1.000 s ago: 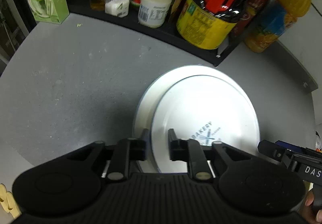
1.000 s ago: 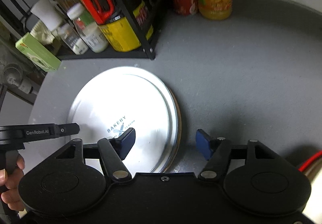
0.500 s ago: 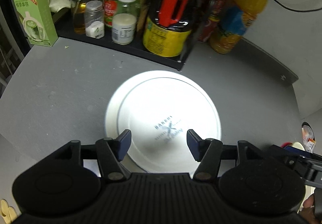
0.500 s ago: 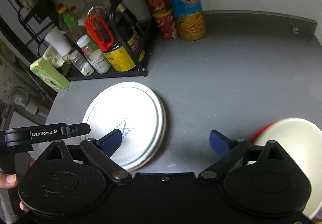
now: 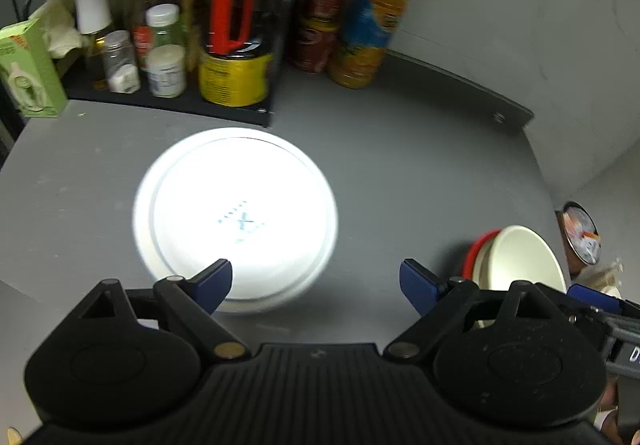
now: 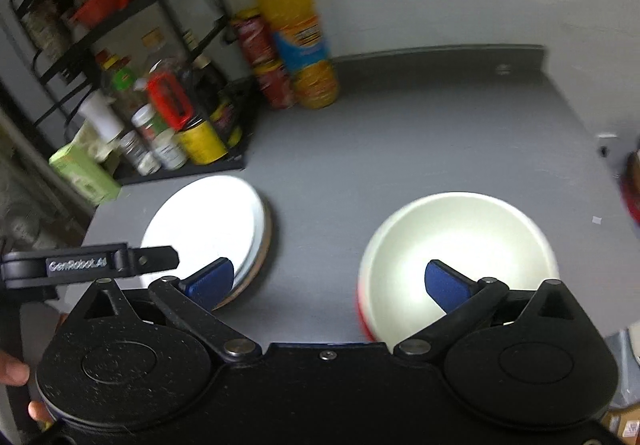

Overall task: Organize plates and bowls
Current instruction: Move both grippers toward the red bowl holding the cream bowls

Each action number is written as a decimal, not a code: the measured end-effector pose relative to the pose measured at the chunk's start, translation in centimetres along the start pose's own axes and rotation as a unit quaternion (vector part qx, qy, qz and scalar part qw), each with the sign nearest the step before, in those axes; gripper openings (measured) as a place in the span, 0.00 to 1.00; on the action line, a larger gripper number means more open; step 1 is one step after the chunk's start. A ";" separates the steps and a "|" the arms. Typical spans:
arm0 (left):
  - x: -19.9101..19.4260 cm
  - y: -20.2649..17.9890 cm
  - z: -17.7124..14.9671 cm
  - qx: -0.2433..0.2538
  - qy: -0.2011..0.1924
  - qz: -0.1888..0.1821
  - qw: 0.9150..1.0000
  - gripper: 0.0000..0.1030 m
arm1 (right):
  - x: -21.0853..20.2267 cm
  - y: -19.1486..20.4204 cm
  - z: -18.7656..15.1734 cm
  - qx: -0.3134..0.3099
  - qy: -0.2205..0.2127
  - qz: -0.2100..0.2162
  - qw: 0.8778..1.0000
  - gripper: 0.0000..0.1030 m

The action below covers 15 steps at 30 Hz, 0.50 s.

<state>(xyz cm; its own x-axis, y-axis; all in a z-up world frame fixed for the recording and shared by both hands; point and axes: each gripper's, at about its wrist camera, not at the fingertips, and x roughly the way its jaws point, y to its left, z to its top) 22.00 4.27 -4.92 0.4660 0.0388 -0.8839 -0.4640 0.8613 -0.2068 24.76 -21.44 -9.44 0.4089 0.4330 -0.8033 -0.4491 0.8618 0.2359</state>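
Item: cream bowl point(image 6: 460, 249), nested in a red one, on the surface right of the stacked plates point(image 6: 208, 225). My right gripper point(image 6: 328, 279), jaws wide and empty, sits nearest, bowl at its right jaw. Left gripper point(image 5: 316, 279) likewise wide, nearer the plates.

The only wording that read clearly was "GenRobot.AI", in pale letters on the black bar of the left gripper point(image 6: 90, 265), seen from the right wrist view. A faint blue mark sat at the centre of the top plate point(image 5: 240, 221), too washed out to read. Labels on the bottles point(image 5: 370, 17) were blurred.
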 end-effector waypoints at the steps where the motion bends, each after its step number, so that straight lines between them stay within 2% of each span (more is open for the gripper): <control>1: 0.0 -0.6 -0.1 0.005 0.001 -0.004 1.000 0.87 | -0.3 -0.7 -0.2 0.009 -0.001 -0.004 1.000 1.00; 5: 0.1 -3.0 -0.7 0.025 0.004 -0.016 1.000 0.87 | -1.7 -3.2 -1.3 0.048 -0.003 -0.006 0.999 1.00; 15: 2.0 -8.2 -1.6 0.056 0.031 -0.041 0.997 0.87 | -3.4 -7.2 -3.7 0.082 -0.012 -0.035 0.996 1.00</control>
<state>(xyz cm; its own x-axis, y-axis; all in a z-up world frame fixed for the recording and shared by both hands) 25.52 -3.50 -5.70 0.4501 -0.0620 -0.8908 -0.3369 0.9121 -0.2337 23.61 -30.09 -10.42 0.4541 0.3738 -0.8087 -0.2833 0.9212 0.2667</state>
